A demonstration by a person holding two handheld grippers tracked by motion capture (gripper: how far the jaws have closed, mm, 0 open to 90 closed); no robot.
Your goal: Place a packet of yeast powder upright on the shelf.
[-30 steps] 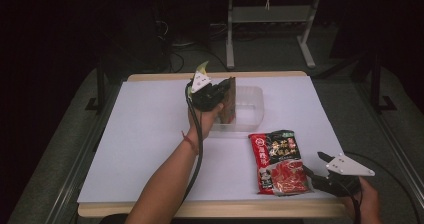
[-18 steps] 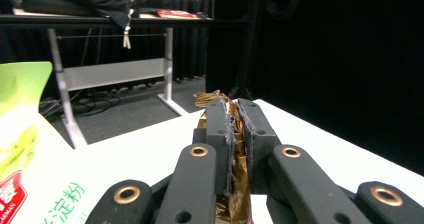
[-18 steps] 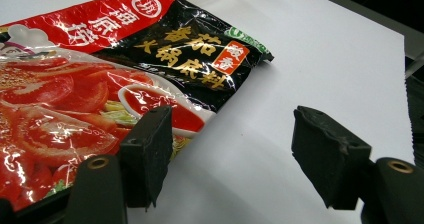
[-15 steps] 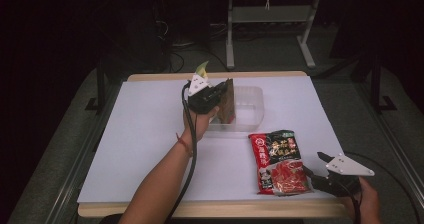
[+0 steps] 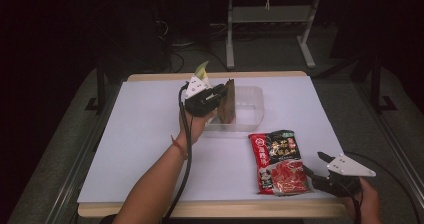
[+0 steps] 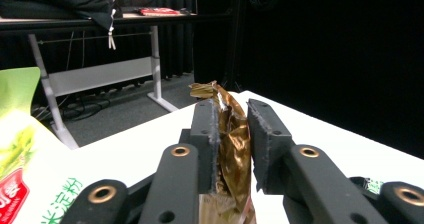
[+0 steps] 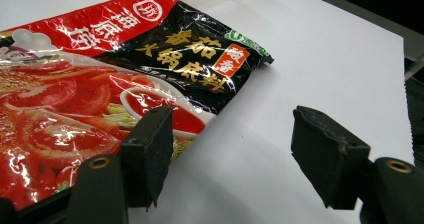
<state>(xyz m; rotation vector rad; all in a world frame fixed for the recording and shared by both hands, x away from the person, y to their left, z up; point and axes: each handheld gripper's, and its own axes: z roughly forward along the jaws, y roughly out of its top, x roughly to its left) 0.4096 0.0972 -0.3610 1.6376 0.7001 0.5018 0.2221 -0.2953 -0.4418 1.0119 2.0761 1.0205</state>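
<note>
From the high view, the left gripper point(image 5: 220, 95) is near the table's point(image 5: 150, 134) far edge, pinching a brown-gold packet point(image 5: 229, 102) at the left wall of a clear plastic tub point(image 5: 252, 101). A red and black sauce pouch point(image 5: 276, 160) lies toward the near right corner, the right gripper point(image 5: 314, 170) just beside it.

Left gripper view: jaws clamped tight on the crinkly gold packet point(image 6: 231, 144), with a green and white bag point(image 6: 20, 174) at the left.

Right gripper view: jaws spread wide, nothing between them, the left one over the pouch's point(image 7: 100, 84) edge.
</note>
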